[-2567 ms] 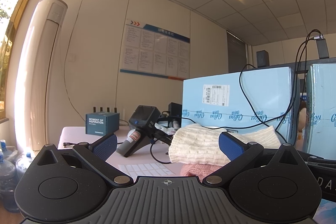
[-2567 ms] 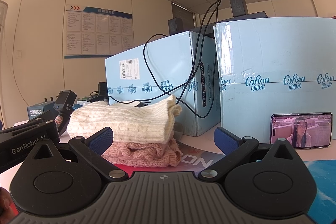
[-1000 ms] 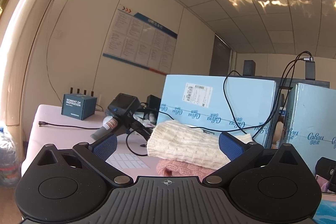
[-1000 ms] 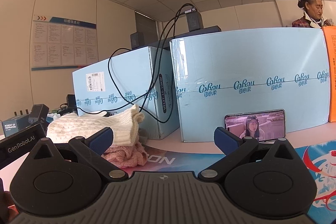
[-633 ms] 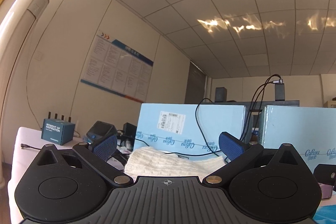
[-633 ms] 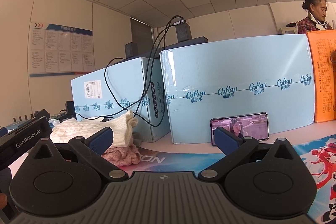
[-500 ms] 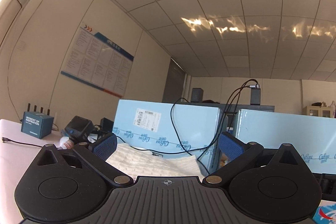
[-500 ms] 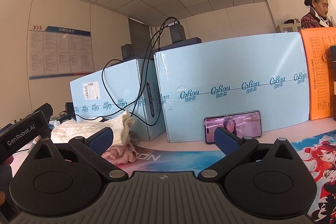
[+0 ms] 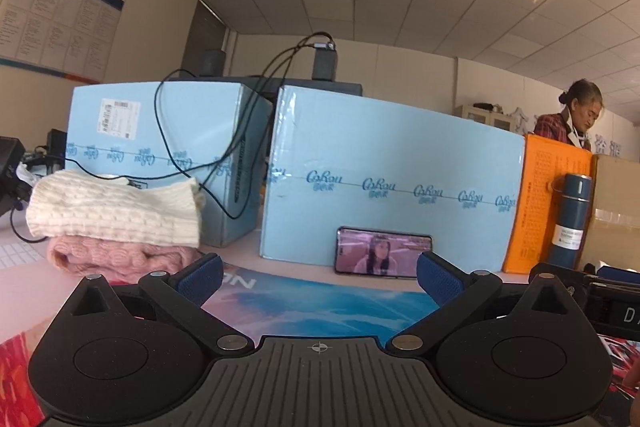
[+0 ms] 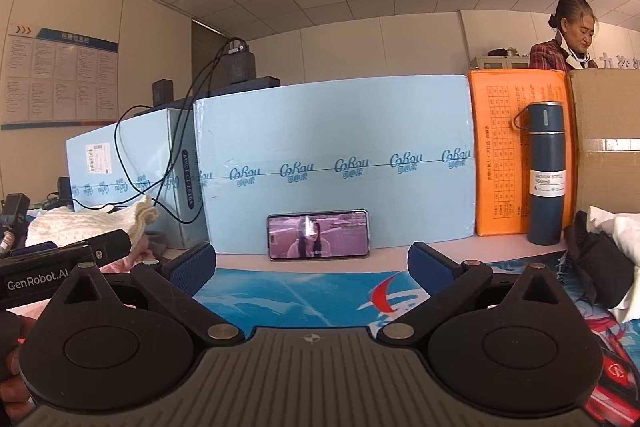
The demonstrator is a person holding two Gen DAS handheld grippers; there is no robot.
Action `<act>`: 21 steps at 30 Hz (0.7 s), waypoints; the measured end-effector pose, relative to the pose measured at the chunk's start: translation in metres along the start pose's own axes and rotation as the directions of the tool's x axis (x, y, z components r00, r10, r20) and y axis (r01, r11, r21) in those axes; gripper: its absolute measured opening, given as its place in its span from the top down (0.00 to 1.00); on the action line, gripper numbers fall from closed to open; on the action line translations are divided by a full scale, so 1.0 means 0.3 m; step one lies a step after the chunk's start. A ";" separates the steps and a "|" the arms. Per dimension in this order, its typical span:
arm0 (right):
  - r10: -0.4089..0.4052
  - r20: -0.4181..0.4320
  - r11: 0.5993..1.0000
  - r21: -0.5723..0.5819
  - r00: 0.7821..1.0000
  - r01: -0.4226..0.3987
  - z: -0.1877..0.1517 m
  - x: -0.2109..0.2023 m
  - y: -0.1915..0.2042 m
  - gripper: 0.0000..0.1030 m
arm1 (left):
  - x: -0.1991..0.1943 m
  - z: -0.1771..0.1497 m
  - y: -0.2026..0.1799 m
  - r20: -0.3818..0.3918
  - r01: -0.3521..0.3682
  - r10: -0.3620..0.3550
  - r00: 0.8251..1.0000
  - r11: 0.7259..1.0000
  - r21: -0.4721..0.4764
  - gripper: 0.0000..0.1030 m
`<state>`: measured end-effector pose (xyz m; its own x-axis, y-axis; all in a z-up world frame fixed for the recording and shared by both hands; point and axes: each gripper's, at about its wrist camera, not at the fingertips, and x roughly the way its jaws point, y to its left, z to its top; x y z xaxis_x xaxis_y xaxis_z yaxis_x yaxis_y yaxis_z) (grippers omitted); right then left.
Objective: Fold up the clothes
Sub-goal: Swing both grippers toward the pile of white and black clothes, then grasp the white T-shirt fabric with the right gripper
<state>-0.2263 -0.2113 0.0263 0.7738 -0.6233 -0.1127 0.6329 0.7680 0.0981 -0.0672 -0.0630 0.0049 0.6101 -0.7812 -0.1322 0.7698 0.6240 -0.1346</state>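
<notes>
A folded cream knit sweater point(image 9: 116, 207) lies on a folded pink knit sweater point(image 9: 120, 255) at the left of the table; the cream one also shows in the right wrist view point(image 10: 84, 223). A heap of dark and white clothes point(image 10: 604, 259) lies at the right edge. My left gripper point(image 9: 318, 277) is open and empty, above the printed mat point(image 9: 320, 301). My right gripper point(image 10: 312, 267) is open and empty, over the same mat point(image 10: 300, 295). The left gripper's body point(image 10: 60, 263) shows at the right wrist view's left.
Light blue cartons point(image 10: 332, 163) with black cables point(image 9: 240, 155) line the back. A phone point(image 10: 318, 234) leans on them. An orange box point(image 10: 516, 155), a dark blue vacuum bottle point(image 10: 546, 173) and a cardboard box point(image 10: 608, 143) stand right. A person point(image 10: 568, 35) stands behind.
Both grippers have swung to the right and away from the folded stack. The phone, bottle and the heap of clothes at the right have come into view. Both stay open.
</notes>
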 end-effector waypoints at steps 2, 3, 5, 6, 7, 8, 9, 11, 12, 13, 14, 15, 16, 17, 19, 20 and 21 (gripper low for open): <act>-0.043 -0.002 0.999 0.016 0.999 0.043 -0.003 -0.021 -0.069 0.00 | 0.033 -0.008 -0.036 -0.070 0.088 -0.090 0.993 0.995 -0.038 0.00; -0.067 -0.003 0.997 0.030 0.998 0.067 -0.005 -0.035 -0.110 0.00 | 0.050 -0.012 -0.054 -0.103 0.131 -0.137 0.985 0.990 -0.059 0.00; -0.123 -0.021 0.990 0.061 0.992 0.124 -0.005 -0.058 -0.196 0.00 | 0.084 -0.022 -0.098 -0.156 0.193 -0.205 0.966 0.977 -0.087 0.00; -0.151 -0.033 0.985 0.075 0.988 0.153 -0.003 -0.067 -0.234 0.00 | 0.093 -0.029 -0.125 -0.175 0.217 -0.230 0.957 0.972 -0.091 0.00; -0.178 -0.047 0.980 0.088 0.983 0.181 -0.001 -0.075 -0.269 0.00 | 0.102 -0.034 -0.154 -0.193 0.241 -0.255 0.948 0.966 -0.092 0.00; -0.207 -0.065 0.972 0.096 0.976 0.213 0.000 -0.083 -0.308 0.00 | 0.110 -0.040 -0.183 -0.211 0.265 -0.279 0.937 0.960 -0.093 0.00; -0.240 -0.088 0.964 0.099 0.967 0.248 0.001 -0.092 -0.351 0.00 | 0.117 -0.044 -0.209 -0.227 0.290 -0.306 0.925 0.952 -0.101 0.00; -0.308 -0.134 0.942 0.093 0.942 0.322 -0.003 -0.107 -0.443 0.00 | 0.134 -0.051 -0.259 -0.256 0.339 -0.359 0.898 0.933 -0.120 0.00; -0.339 -0.157 0.931 0.087 0.928 0.354 -0.005 -0.114 -0.486 0.00 | 0.145 -0.055 -0.284 -0.269 0.361 -0.383 0.883 0.923 -0.131 0.00; -0.364 -0.179 0.921 0.077 0.914 0.381 -0.005 -0.119 -0.526 0.00 | 0.162 -0.060 -0.309 -0.286 0.374 -0.400 0.871 0.916 -0.143 0.00; -0.389 -0.202 0.911 0.063 0.899 0.408 -0.005 -0.125 -0.566 0.00 | 0.179 -0.064 -0.333 -0.302 0.386 -0.415 0.858 0.909 -0.154 0.00; -0.409 -0.219 0.902 0.049 0.886 0.429 -0.005 -0.128 -0.603 0.00 | 0.194 -0.069 -0.369 -0.318 0.397 -0.432 0.844 0.902 -0.170 0.00; -0.425 -0.234 0.896 0.030 0.875 0.443 -0.009 -0.125 -0.636 0.00 | 0.215 -0.073 -0.396 -0.334 0.407 -0.447 0.830 0.894 -0.187 0.00; -0.440 -0.252 0.890 0.011 0.862 0.457 -0.013 -0.120 -0.667 0.00 | 0.236 -0.076 -0.423 -0.351 0.415 -0.462 0.814 0.887 -0.204 0.00; -0.460 -0.282 0.879 -0.011 0.842 0.477 -0.015 -0.107 -0.720 0.00 | 0.280 -0.076 -0.465 -0.374 0.447 -0.515 0.771 0.857 -0.257 0.00; -0.462 -0.301 0.877 -0.016 0.834 0.480 -0.016 -0.095 -0.748 0.00 | 0.302 -0.076 -0.483 -0.382 0.462 -0.542 0.749 0.839 -0.286 0.00; -0.465 -0.317 0.875 -0.021 0.827 0.484 -0.017 -0.083 -0.772 0.00 | 0.319 -0.074 -0.500 -0.382 0.474 -0.567 0.730 0.823 -0.314 0.00</act>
<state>-0.3923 -0.3728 0.0013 0.3372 -0.8259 -0.4519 0.9278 0.3730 0.0106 -0.1285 -0.2310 -0.0094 -0.0625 -0.9162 -0.3959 0.8635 0.1492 -0.4818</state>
